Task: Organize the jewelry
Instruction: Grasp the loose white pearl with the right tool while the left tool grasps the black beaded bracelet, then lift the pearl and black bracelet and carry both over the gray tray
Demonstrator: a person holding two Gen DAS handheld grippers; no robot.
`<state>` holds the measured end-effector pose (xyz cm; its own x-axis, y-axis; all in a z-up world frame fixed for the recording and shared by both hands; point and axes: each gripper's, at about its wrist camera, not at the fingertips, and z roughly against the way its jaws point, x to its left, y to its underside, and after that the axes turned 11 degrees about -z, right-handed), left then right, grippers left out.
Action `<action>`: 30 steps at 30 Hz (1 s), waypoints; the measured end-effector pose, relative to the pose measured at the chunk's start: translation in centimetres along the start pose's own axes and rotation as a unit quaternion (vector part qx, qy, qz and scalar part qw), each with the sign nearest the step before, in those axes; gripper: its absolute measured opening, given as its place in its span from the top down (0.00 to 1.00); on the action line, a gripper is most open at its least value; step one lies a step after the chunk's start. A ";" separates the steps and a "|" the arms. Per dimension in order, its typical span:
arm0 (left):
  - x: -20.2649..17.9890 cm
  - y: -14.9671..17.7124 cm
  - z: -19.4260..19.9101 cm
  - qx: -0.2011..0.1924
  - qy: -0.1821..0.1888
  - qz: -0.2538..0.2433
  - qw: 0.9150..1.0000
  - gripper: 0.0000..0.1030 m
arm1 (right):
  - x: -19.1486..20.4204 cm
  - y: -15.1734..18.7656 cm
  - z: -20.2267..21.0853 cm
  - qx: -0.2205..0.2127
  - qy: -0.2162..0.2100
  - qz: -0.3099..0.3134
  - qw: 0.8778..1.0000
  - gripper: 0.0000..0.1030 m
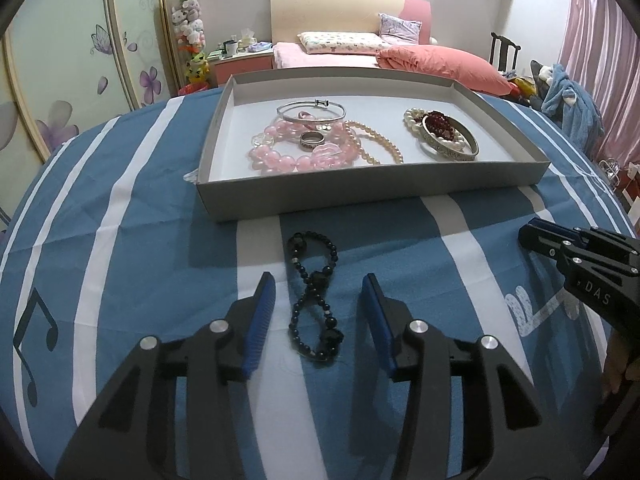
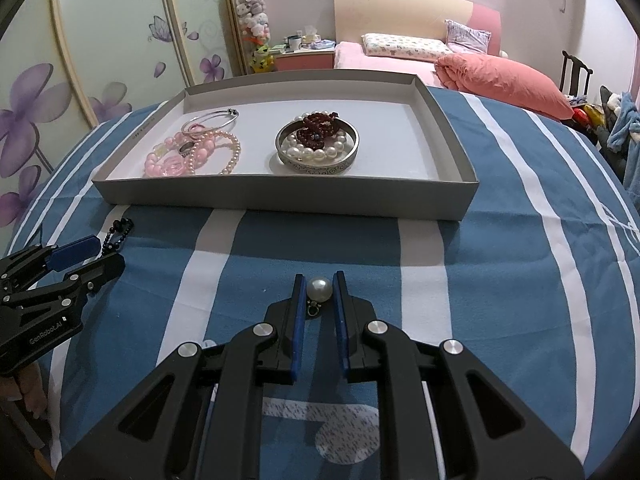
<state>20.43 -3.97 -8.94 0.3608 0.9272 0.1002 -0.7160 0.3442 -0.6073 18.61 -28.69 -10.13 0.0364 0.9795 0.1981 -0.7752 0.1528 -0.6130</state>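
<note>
Left wrist view: black bead bracelet (image 1: 316, 300) in full, lying twisted in a figure-eight on the blue-and-white striped cloth (image 1: 152, 208) of the table, just short of the grey tray's (image 1: 360, 196) near wall. Right wrist view catches only the bracelet's far end (image 2: 120, 232), past the tip of the left tongs (image 2: 86, 258).

Right wrist view alone: a pearl pendant (image 2: 319, 289) with a small metal loop at its near side, on the cloth near the table's front.

Left tongs (image 1: 318, 294): jaws parted to a middling gap, one blue pad on each side of the bracelet, neither pad touching the beads. Nothing gripped.

Right tongs (image 2: 319, 292): jaws narrow, drawn in against the pearl pendant on both sides; pads appear to pinch it. Pendant sits at or on the cloth.

Tray contents: pink bead necklace (image 1: 280, 148), silver bangle (image 1: 310, 112), a ring (image 1: 312, 142) and a pale pearl strand (image 1: 376, 146) heaped at the left; wide metal bangle (image 2: 317, 146) at centre-right with white pearls and dark red beads (image 2: 320, 126) piled inside it.

Room: bare tray floor at the far right and along the near wall. Open cloth between the two tongs and to the right of the pendant. Tray walls low, upright.
</note>
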 end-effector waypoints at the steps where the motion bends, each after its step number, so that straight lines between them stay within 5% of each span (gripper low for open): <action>1: 0.0 0.0 0.0 0.000 0.000 0.000 1.000 0.57 | 0.0 0.0 0.0 0.000 -0.001 -0.001 1.000 0.86; 11: 0.0 0.0 0.0 0.000 -0.001 -0.001 1.000 0.57 | 0.0 0.0 0.0 0.000 -0.002 -0.002 1.000 0.86; 16: 0.0 0.1 0.1 -0.001 -0.009 -0.005 1.000 0.87 | 0.0 0.0 0.0 0.000 -0.001 -0.001 1.000 0.86; 23: 0.2 0.2 0.4 -0.006 0.002 0.006 1.000 0.91 | -0.7 -0.1 0.3 -0.004 -0.016 -0.025 1.000 0.86; 30: 0.4 0.6 2.8 -0.055 0.005 0.024 0.998 0.95 | -0.8 -0.2 3.0 -0.062 -0.039 -0.039 0.997 0.86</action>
<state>18.52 -3.04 -7.07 0.3339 0.9406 0.0606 -0.6634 0.2802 -0.6938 16.87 -29.88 -7.84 0.0401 0.9519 0.3039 -0.6881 0.2468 -0.6824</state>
